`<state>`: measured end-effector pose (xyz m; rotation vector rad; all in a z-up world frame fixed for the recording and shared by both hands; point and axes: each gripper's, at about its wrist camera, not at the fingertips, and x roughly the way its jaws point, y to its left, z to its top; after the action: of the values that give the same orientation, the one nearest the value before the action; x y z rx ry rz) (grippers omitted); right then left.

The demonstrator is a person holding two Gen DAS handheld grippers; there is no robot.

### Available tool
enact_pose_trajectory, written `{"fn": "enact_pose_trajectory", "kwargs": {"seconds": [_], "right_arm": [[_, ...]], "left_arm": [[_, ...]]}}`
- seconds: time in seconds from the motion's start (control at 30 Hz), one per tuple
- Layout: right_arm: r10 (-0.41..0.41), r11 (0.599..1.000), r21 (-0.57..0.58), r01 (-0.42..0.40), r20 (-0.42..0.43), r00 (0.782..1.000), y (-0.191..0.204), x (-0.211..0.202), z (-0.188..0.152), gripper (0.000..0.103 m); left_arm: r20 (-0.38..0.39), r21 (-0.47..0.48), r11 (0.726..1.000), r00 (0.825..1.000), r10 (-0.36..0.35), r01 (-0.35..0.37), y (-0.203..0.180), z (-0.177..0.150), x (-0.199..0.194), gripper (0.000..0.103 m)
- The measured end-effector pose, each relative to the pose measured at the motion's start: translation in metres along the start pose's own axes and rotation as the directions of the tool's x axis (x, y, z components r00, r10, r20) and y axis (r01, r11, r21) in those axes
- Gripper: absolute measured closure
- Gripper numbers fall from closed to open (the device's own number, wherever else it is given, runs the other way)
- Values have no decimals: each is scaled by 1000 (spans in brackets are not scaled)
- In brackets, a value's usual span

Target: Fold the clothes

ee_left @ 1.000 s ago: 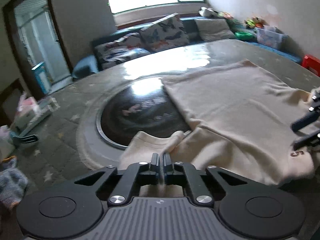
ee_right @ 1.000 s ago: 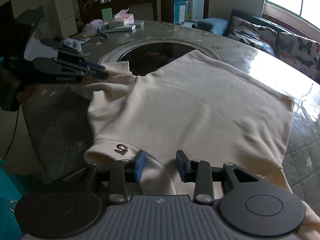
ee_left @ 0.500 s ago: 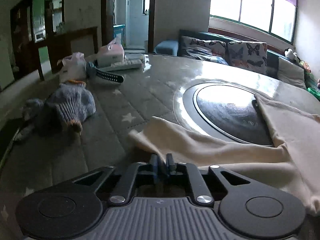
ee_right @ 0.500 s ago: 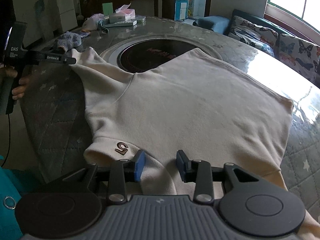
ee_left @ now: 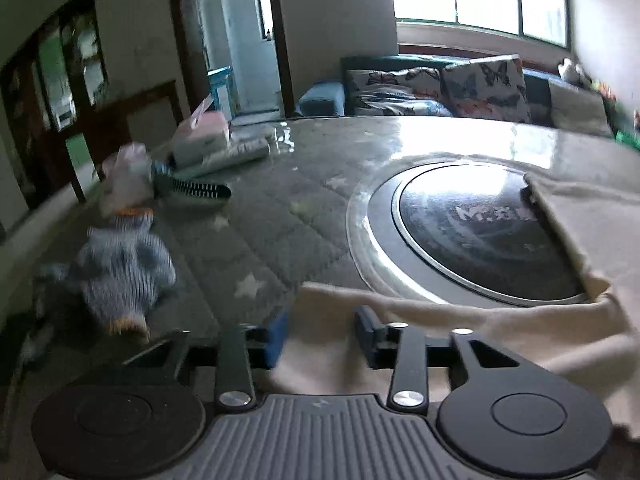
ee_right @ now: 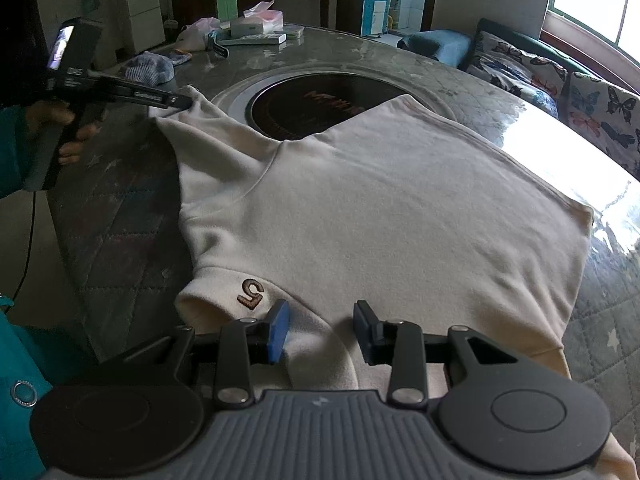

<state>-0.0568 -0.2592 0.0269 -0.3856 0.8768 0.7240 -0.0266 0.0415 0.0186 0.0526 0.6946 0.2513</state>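
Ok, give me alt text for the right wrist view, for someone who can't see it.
A cream sweatshirt lies spread flat on a round table, partly covering its dark centre disc. The right gripper is open over the collar, and the left gripper is at the outstretched sleeve tip.

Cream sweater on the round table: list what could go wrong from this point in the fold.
1. The sleeve lies stretched across the table with the left gripper open over its cuff; a careless re-grasp could bunch it.
2. The sweater covers part of the glossy black inset; cloth might slide there.
3. The right gripper is open at the collar near the table edge; the collar could slip off.
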Motion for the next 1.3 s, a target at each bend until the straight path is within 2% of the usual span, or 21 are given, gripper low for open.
{"fn": "enact_pose_trajectory", "kwargs": {"seconds": [0.13,0.3,0.43,0.7,0.87,0.93,1.0,1.07,1.17,1.3], "right_arm": [[1,1000,1,-1,-2,1000,0,0,0,67],[6,1000,8,-6,0,1000,-2,0,-1,65],[9,1000,7,-9,1,1000,-3,1,-1,65],[13,1000,-6,-13,12,1000,0,-3,-4,65],[20,999,33,-22,49,999,-3,-17,-9,62],[24,999,41,-26,47,999,-4,-22,-13,59],[32,998,56,-34,33,999,-4,-23,-20,60],[39,997,68,-41,35,999,-2,-26,-26,60],[45,993,103,-52,74,996,-1,-38,-34,61],[-35,979,204,9,126,991,-14,-62,-49,61]], "left_arm": [[8,47,998,999,32,-33,0,11,16,75],[42,176,981,996,75,-81,-16,18,30,75],[51,199,976,996,78,-87,-18,19,34,74],[110,229,972,994,24,-49,-37,28,-1,70],[149,250,968,989,-13,-25,-50,33,-24,66],[173,265,964,983,-66,18,-64,35,-40,62],[168,266,957,972,-166,117,-81,36,-55,62],[143,278,935,953,-269,222,-103,36,-65,62],[89,314,880,912,-402,357,-139,32,-71,62],[25,347,802,850,-526,486,-185,23,-70,62]]}}
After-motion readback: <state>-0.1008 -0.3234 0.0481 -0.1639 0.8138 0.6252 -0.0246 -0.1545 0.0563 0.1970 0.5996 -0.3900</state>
